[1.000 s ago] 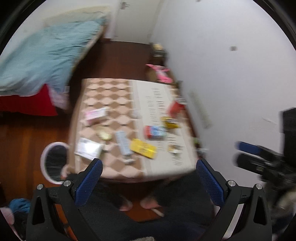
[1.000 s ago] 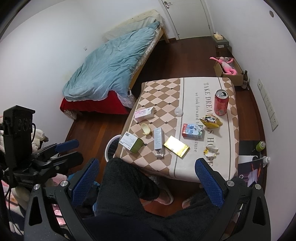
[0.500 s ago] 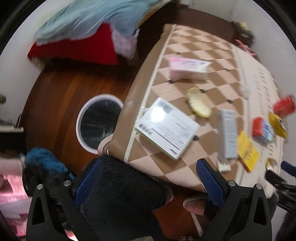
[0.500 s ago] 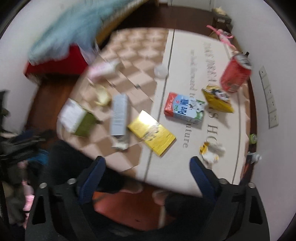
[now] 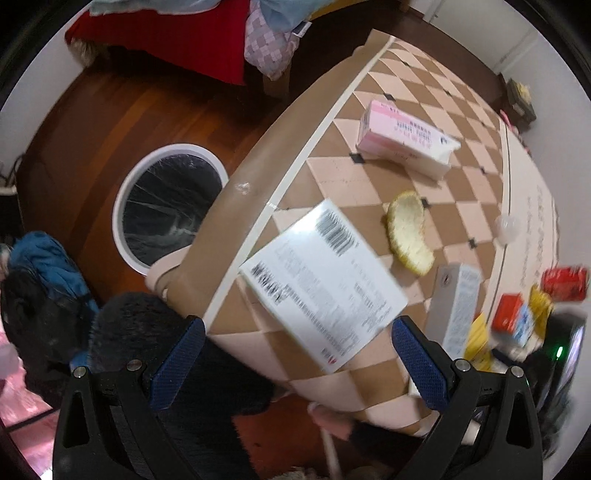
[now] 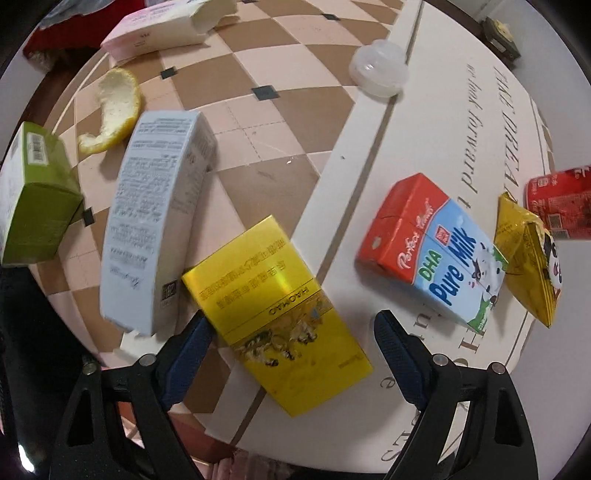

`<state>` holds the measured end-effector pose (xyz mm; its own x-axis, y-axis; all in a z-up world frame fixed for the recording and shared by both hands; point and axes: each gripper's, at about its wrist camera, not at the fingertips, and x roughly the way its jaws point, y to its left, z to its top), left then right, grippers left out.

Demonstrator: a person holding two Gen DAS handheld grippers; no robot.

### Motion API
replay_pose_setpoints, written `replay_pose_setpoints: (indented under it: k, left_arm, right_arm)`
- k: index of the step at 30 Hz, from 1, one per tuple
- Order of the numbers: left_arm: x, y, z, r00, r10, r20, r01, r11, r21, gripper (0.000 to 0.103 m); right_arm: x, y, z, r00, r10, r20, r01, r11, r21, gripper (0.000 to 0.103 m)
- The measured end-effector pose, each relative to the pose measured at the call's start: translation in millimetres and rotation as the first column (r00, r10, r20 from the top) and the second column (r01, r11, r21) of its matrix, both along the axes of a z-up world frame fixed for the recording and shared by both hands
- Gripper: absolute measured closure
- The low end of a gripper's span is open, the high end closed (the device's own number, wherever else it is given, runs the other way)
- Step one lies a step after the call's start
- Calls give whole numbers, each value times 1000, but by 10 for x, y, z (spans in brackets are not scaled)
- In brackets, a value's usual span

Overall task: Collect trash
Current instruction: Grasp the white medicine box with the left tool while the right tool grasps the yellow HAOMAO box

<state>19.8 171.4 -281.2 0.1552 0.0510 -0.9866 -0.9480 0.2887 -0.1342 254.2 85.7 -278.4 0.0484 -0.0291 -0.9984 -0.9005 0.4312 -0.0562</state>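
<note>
Trash lies on the checkered table [image 5: 325,122]. My left gripper [image 5: 297,332] points down, open, over the near left corner. A box with a white label face [image 5: 325,280] lies just ahead of its blue pads, untouched. My right gripper [image 6: 291,325] points down over a flat yellow box [image 6: 258,273]. Its jaws are closing, with the box's near end between them and the right pad still apart from it. A black-lined bin with a white rim [image 5: 117,218] stands on the floor left of the table.
Around the yellow box lie a pale blue carton [image 6: 151,221], a green box [image 6: 33,195], a citrus peel [image 6: 114,107], a pink box [image 6: 162,26], a clear lid [image 6: 380,68], a milk carton [image 6: 436,247], a yellow snack packet [image 6: 528,258] and a red can [image 6: 557,206]. A person's dark-clad legs sit below the table edge.
Both grippers have dropped from high above the room to close over the table. The left now hangs over the white-faced box; the right's jaws have narrowed around the yellow box.
</note>
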Motion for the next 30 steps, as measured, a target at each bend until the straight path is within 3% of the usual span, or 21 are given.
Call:
replay_pose_setpoints:
  k: [5, 8, 10, 11, 14, 16, 19, 23, 27, 28, 29, 30]
  left_arm:
    - [86, 218, -174, 992, 120, 46, -115, 989, -97, 0]
    - [133, 298, -278, 982, 179, 58, -170, 976, -140, 0]
    - [183, 331, -302, 981, 190, 45, -183, 976, -121, 0]
    - [216, 346, -297, 982, 185, 44, -180, 979, -99, 4]
    - [302, 325, -249, 993, 116, 3, -115, 993, -18, 30]
    - [379, 274, -224, 1000, 28, -14, -27, 1000, 13, 30]
    - [484, 162, -173, 994, -101, -47, 104, 993, 55, 31]
    - [577, -99, -107, 957, -274, -97, 282, 957, 75, 31]
    - [637, -387, -110, 916, -384, -115, 392, 918, 58, 31]
    - [653, -433, -125, 912, -393, -117, 401, 915, 55, 31]
    - [678, -474, -148, 908, -401, -118, 410, 911, 54, 31]
    - [701, -500, -172, 907, -403, -119, 412, 910, 56, 31]
  right_arm:
    - [123, -248, -80, 987, -155, -32, 157, 987, 43, 26]
    - [228, -521, -147, 947, -313, -76, 318, 946, 56, 27]
    - [267, -704, -200, 912, -396, -103, 404, 912, 70, 27]
    - [274, -789, -213, 891, -434, -133, 446, 891, 81, 27]
    - [295, -962, -328, 847, -471, -247, 501, 863, 72, 25]
    - [287, -1002, -339, 856, -447, -260, 481, 873, 85, 24]
    - [279, -977, -367, 909, -377, -175, 397, 912, 99, 23]
    - [219, -857, -480, 956, -279, -94, 288, 954, 88, 23]
    - [96, -784, -866, 972, -228, -53, 232, 970, 70, 25]
    - [70, -820, -918, 972, -231, -35, 233, 970, 72, 29]
    - [61, -880, -958, 971, -239, -3, 239, 968, 70, 42]
    - [-53, -858, -906, 965, -261, -5, 260, 963, 74, 45]
